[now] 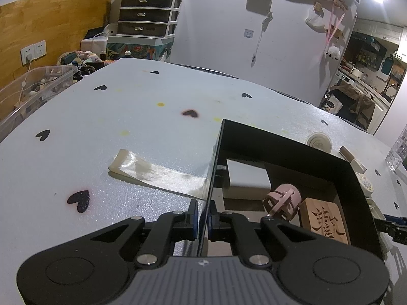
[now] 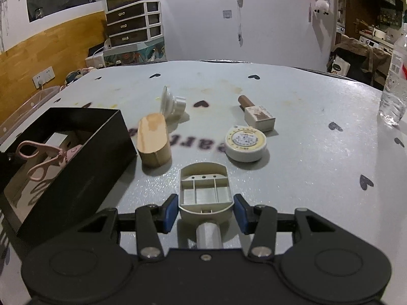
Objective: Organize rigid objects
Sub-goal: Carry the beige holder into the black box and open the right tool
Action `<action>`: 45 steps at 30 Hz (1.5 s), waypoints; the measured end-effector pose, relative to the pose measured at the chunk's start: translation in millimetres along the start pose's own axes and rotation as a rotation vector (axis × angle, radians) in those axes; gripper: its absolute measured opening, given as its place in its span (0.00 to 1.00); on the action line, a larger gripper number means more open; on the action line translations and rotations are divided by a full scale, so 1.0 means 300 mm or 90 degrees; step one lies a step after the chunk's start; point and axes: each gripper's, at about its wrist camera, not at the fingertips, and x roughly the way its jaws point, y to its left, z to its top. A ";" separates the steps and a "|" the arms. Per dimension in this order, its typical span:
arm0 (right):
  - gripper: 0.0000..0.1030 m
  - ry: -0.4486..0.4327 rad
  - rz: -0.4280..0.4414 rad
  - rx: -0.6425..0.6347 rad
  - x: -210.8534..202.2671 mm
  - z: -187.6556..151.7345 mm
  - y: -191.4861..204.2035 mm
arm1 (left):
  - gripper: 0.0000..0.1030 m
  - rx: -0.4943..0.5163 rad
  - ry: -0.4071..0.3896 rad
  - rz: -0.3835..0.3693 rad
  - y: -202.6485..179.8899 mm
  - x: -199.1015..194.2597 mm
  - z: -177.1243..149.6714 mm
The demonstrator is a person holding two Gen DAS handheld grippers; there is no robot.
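Note:
My left gripper [image 1: 202,218] is shut on the near wall of a black box [image 1: 216,152]. Inside the box lie a white carton [image 1: 246,175], pink scissors [image 1: 282,198] and a carved wooden block [image 1: 325,222]. My right gripper [image 2: 205,209] is shut on a cream plastic holder [image 2: 205,190] with small compartments, just above the table and to the right of the black box [image 2: 76,152]. Beyond it on the table are a wooden block [image 2: 152,139], a white suction cup [image 2: 170,103], a wooden-handled stamp [image 2: 257,113] and a round tape measure [image 2: 245,143].
A glossy strip of tape [image 1: 152,170] lies on the heart-printed table cover left of the box. A clear plastic bin [image 1: 30,86] stands off the table's left edge. A water bottle [image 2: 394,89] stands at the far right.

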 end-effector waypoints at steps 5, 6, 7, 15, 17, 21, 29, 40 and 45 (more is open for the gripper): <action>0.46 -0.001 -0.003 0.007 0.026 0.020 -0.006 | 0.06 -0.001 0.000 0.000 -0.005 0.002 0.000; 0.46 -0.004 0.002 0.005 0.022 0.024 -0.006 | 0.06 -0.001 0.000 0.001 -0.005 0.002 0.000; 0.46 -0.011 0.010 -0.001 0.012 0.031 -0.001 | 0.06 -0.001 0.000 0.000 -0.005 0.003 0.000; 0.46 -0.094 0.169 -0.125 -0.165 0.136 0.140 | 0.06 -0.003 -0.001 -0.001 -0.009 0.003 0.000; 0.46 -0.111 0.213 -0.169 -0.198 0.163 0.191 | 0.06 -0.005 -0.001 -0.002 -0.009 0.004 0.001; 0.46 -0.111 0.316 -0.264 -0.221 0.201 0.306 | 0.06 -0.007 -0.003 -0.004 -0.009 0.005 0.002; 0.46 -0.013 0.414 -0.417 -0.114 0.172 0.504 | 0.07 -0.009 -0.005 -0.010 -0.007 0.008 -0.001; 0.47 0.095 0.432 -0.419 0.007 0.152 0.509 | 0.07 -0.010 -0.004 -0.010 -0.006 0.008 -0.001; 0.46 0.119 0.430 -0.386 0.018 0.155 0.487 | 0.07 -0.010 -0.004 -0.009 -0.006 0.009 0.000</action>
